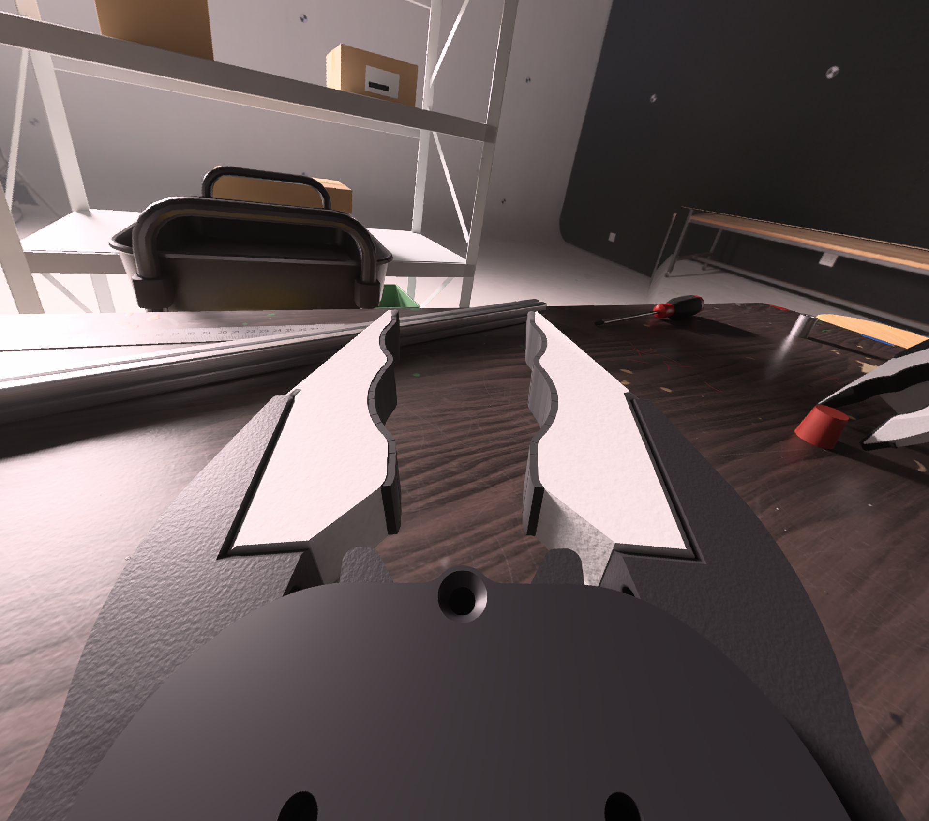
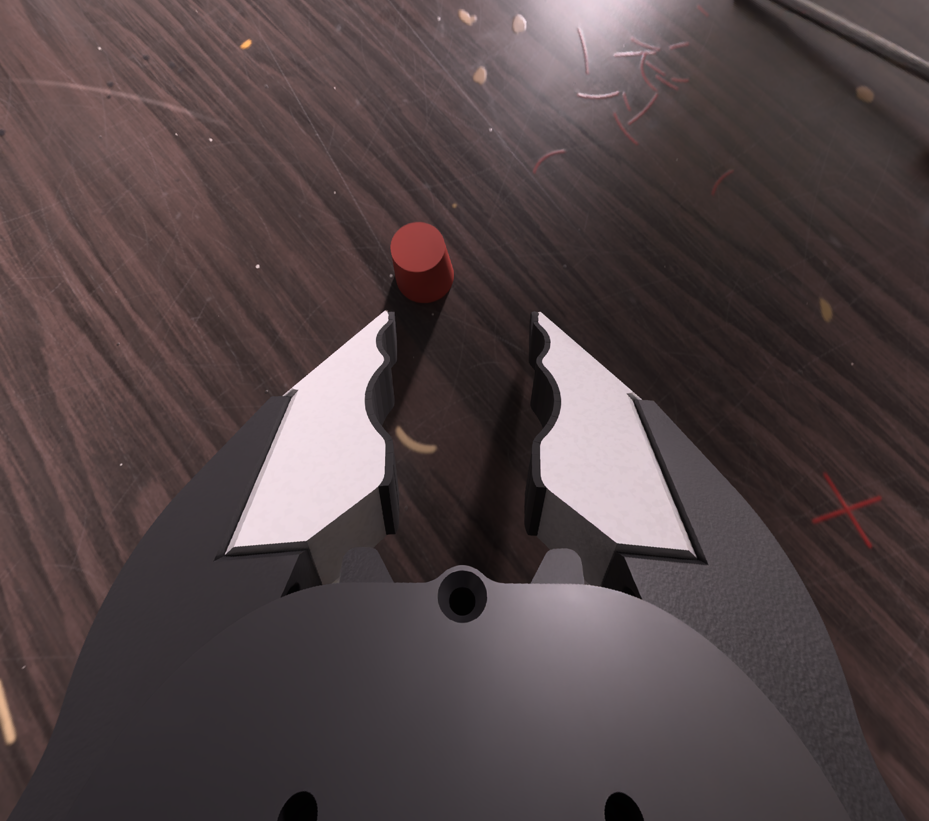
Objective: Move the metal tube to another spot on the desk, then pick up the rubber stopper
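Observation:
The red rubber stopper point(image 2: 421, 263) stands on the dark wooden desk point(image 2: 201, 143), just ahead of my right gripper point(image 2: 462, 319) and in line with its left fingertip. The right gripper is open and empty. In the left wrist view the stopper point(image 1: 822, 425) shows at the right, with the right gripper point(image 1: 854, 424) right beside it. A short shiny metal tube point(image 1: 803, 326) lies far right on the desk. My left gripper point(image 1: 462, 319) is open and empty, low over the desk, far from both.
A long metal rail point(image 1: 201, 369) and a ruler point(image 1: 241, 332) cross the desk's far left. A black toolbox point(image 1: 251, 253) stands behind them. A red-handled screwdriver point(image 1: 671, 308) lies at the back; its shaft point(image 2: 829, 27) shows in the right wrist view. A tan flat object point(image 1: 859, 328) lies beside the tube.

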{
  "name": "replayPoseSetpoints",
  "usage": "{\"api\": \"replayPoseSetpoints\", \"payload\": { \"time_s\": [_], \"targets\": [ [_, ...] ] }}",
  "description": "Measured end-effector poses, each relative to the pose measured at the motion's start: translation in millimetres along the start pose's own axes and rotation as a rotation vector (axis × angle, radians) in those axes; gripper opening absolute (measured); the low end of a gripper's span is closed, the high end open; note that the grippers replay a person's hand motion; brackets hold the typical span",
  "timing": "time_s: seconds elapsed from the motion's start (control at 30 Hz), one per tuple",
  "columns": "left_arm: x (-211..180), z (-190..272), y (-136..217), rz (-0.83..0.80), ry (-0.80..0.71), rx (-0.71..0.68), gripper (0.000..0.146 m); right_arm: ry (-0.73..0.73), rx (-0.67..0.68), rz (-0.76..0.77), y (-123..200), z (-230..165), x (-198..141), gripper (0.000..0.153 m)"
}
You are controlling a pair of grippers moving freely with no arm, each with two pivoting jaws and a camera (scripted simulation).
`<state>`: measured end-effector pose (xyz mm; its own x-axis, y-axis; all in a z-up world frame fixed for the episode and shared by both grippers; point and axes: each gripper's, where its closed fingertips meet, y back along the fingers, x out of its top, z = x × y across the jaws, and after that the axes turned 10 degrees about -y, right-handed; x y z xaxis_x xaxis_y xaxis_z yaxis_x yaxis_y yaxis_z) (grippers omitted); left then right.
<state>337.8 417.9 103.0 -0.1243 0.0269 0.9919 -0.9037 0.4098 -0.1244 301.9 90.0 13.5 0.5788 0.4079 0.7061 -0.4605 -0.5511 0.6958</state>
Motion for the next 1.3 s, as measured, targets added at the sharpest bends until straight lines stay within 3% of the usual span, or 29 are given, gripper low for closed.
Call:
{"api": "replayPoseSetpoints", "payload": {
  "time_s": [0.17, 0.27, 0.33, 0.4, 0.47, 0.57, 0.63, 0.8, 1.0, 1.3],
  "targets": [
    [-2.9, 0.2, -1.0, -0.007, 0.006, -0.003, 0.051, 0.015, 0.028, 0.030, -6.3, -6.0, 2.2, 0.053],
    [-3.6, 1.4, -1.2, -0.009, 0.004, -0.007, 0.051, 0.018, 0.110, 0.025, -7.0, -22.1, 2.5, 0.053],
    [-3.4, 3.0, -0.8, -0.009, 0.002, -0.014, 0.051, 0.022, 0.203, 0.037, -2.6, -35.6, 7.2, 0.051],
    [-2.1, 3.9, 0.3, -0.009, -0.010, -0.018, 0.051, 0.033, 0.192, 0.074, 9.4, -26.7, 14.9, 0.051],
    [0.6, 3.7, 1.6, -0.004, -0.027, -0.013, 0.051, 0.025, 0.078, 0.104, 29.8, 13.1, 19.8, 0.051],
    [0.9, 4.2, 1.2, -0.009, -0.055, -0.008, 0.051, 0.039, -0.201, 0.059, 71.0, 113.9, 12.9, 0.052],
    [-0.7, 6.3, -0.7, -0.020, -0.071, -0.010, 0.051, 0.039, -0.318, 0.003, 95.4, 177.8, 4.0, 0.053],
    [-0.3, 11.2, -6.9, -0.043, -0.144, 0.003, 0.051, -0.007, -0.293, -0.135, 112.2, 273.8, -18.1, 0.060],
    [9.3, 12.9, -10.7, -0.054, -0.206, 0.068, 0.050, -0.033, -0.119, -0.170, 98.2, 318.0, -28.6, 0.064],
    [18.2, 6.3, -5.3, -0.048, -0.203, 0.161, 0.051, -0.084, 0.039, -0.138, 84.1, 320.3, -25.3, 0.022]
  ]
}}
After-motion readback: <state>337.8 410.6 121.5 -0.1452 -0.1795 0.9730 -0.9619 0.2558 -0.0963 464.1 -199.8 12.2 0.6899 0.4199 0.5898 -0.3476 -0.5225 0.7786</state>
